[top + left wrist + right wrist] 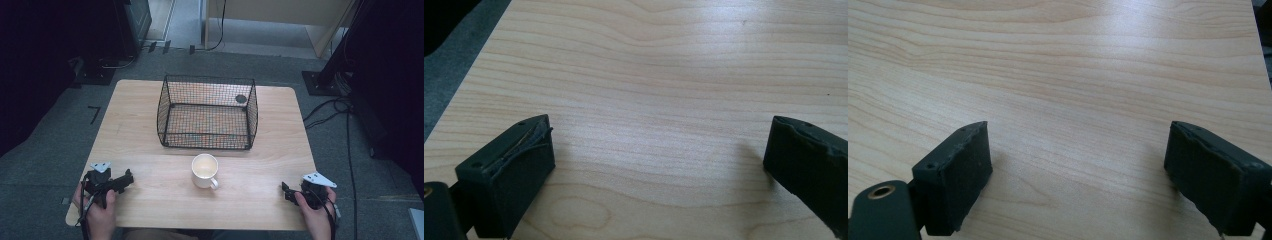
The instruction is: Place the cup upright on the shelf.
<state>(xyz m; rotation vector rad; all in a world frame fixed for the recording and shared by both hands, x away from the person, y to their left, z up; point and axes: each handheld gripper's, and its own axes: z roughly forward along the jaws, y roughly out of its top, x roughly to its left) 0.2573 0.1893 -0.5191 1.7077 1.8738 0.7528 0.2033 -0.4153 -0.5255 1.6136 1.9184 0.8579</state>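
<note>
A white mug (205, 171) stands upright on the wooden desk (150, 130), its handle turned toward the person's side and slightly right. Its inside looks pale and cream-coloured; whether that is liquid or just the glazed bottom cannot be told. Just beyond the mug, farther from the person, sits a black wire basket (207, 112) — nothing lies in it, and the desk's wood shows through its mesh floor. A small dark round spot shows through the mesh near its far right corner.

The left gripper (126, 179) rests well to the left of the mug, near the desk's front edge, held in a hand (100, 212). In the left gripper view its jaws stand spread wide over bare wood.

The right gripper (285, 190) lies well to the right of the mug — also by the front edge, in the other hand (316, 212). Its jaws are likewise spread apart, with only wood grain between them.
</note>
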